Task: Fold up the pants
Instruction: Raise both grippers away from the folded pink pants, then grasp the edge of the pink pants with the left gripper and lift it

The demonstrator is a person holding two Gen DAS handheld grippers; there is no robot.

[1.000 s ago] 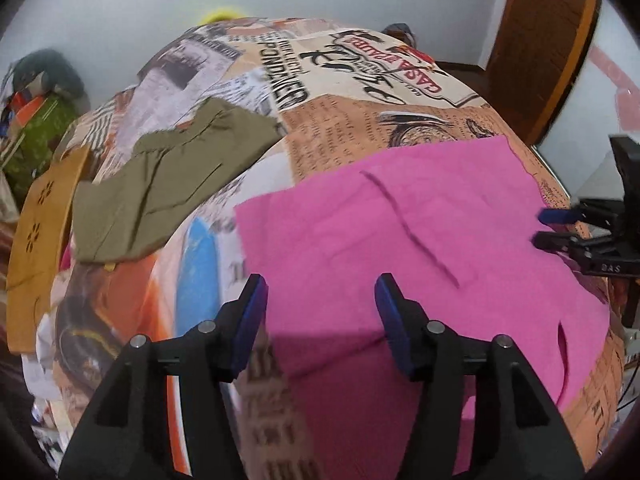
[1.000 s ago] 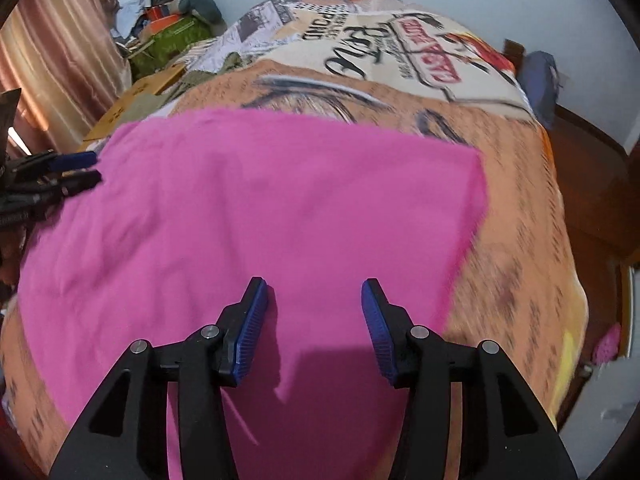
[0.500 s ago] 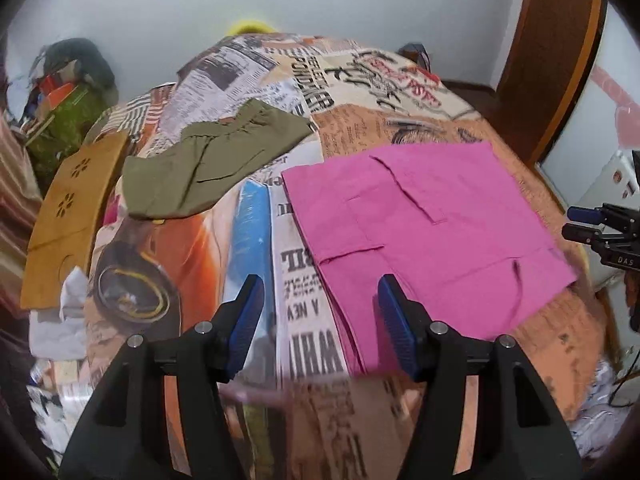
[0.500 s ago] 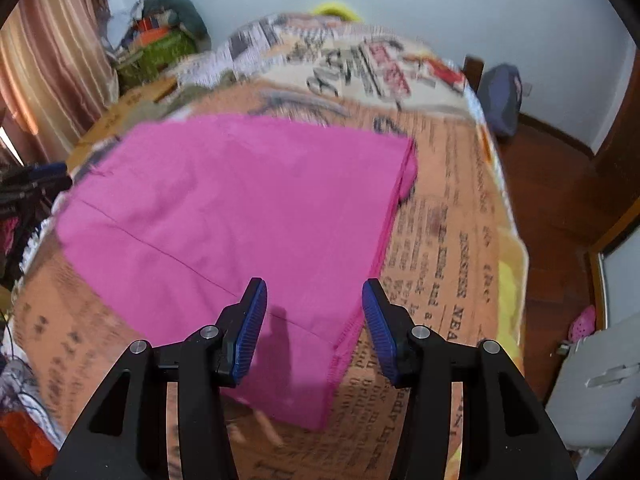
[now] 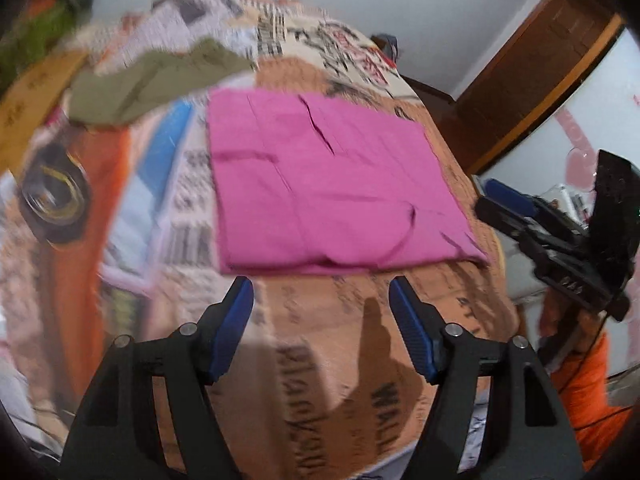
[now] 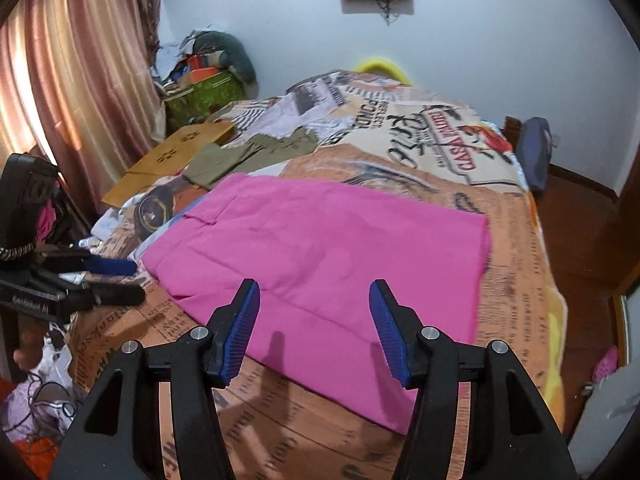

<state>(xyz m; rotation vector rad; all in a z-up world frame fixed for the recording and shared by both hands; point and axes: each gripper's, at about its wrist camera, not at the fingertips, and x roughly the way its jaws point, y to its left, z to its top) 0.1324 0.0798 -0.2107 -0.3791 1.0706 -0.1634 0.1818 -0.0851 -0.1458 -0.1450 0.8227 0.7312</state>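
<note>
Left wrist view: your left tool (image 5: 322, 294) hangs with jaws apart over the bed (image 5: 344, 344), the folded pink pants (image 5: 320, 188) lying flat at frame centre just beyond its tips. Your right tool (image 6: 314, 300) is likewise spread wide, empty, above the pants' near edge; olive garment (image 6: 248, 152) upper left.

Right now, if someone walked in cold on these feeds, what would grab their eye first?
The bright pink pants, lying flat in a folded rectangle mid-bed on the newspaper-print bedspread. Next, the olive-green garment crumpled beyond them toward the curtain side. Both hand-held grippers, left hand-held gripper and right hand-held gripper, hover open and empty at the near edge.
</note>
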